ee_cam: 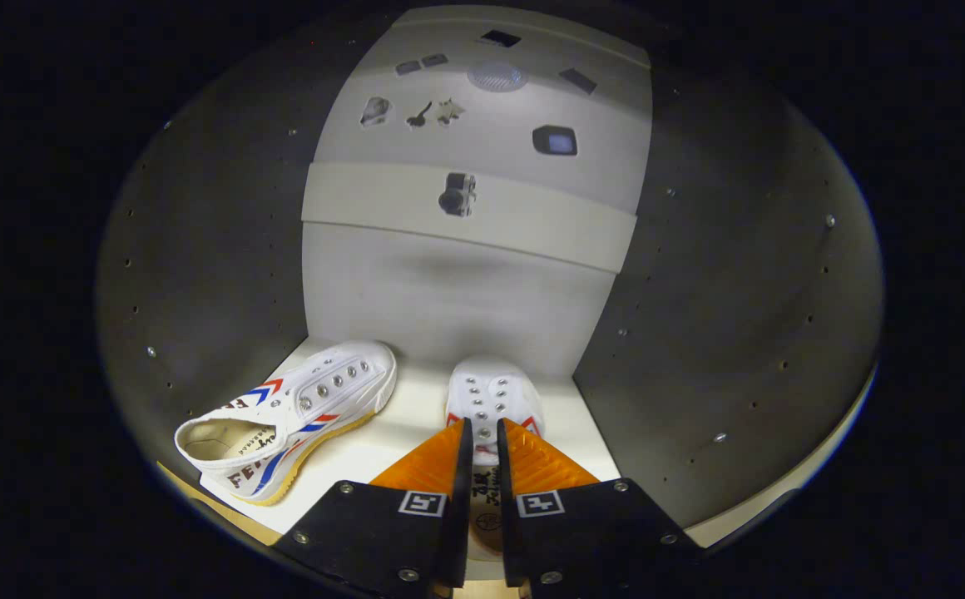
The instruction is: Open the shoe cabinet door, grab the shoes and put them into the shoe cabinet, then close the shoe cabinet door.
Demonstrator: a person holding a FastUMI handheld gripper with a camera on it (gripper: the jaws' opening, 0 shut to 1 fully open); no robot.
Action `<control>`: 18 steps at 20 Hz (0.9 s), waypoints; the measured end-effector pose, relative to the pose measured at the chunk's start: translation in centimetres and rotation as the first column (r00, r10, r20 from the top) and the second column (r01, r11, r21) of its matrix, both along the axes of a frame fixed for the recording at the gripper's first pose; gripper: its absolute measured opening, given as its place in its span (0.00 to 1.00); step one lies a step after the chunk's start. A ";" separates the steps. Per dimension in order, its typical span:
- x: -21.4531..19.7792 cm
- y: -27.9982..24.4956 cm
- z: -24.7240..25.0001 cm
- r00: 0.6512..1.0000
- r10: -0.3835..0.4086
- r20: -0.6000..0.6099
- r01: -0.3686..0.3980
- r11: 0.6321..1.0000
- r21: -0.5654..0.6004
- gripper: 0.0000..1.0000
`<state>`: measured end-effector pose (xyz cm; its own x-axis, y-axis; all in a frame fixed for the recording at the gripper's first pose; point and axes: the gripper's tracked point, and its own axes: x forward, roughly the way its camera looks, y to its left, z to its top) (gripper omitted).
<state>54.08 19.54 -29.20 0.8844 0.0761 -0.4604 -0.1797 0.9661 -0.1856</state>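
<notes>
While the left shoe [299, 416] lies tilted on its side on the pale shelf [391, 449], toe toward the back wall and near the dark left wall [216, 274], the gripper [482, 433] reaches into the cabinet with its fingers nearly together, clamped on the second shoe [492, 391]. That shoe sits upright between and just ahead of the fingers, toe almost at the back panel [449, 299]. To the right rises the dark side wall [740, 316], dotted with small holes.
</notes>
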 end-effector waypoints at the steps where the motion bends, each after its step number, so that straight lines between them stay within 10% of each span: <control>1: -0.9 0.0 0.9 1.000 0.004 0.009 -0.005 1.000 0.012 0.19; 5: -4.6 -0.9 3.5 1.000 -0.003 0.018 0.003 0.999 0.052 0.36; 12: -12.8 -2.1 8.4 0.998 -0.015 0.064 0.007 0.992 0.123 0.94; 18: -20.8 -3.5 12.2 0.992 -0.034 0.119 0.014 0.986 0.164 0.95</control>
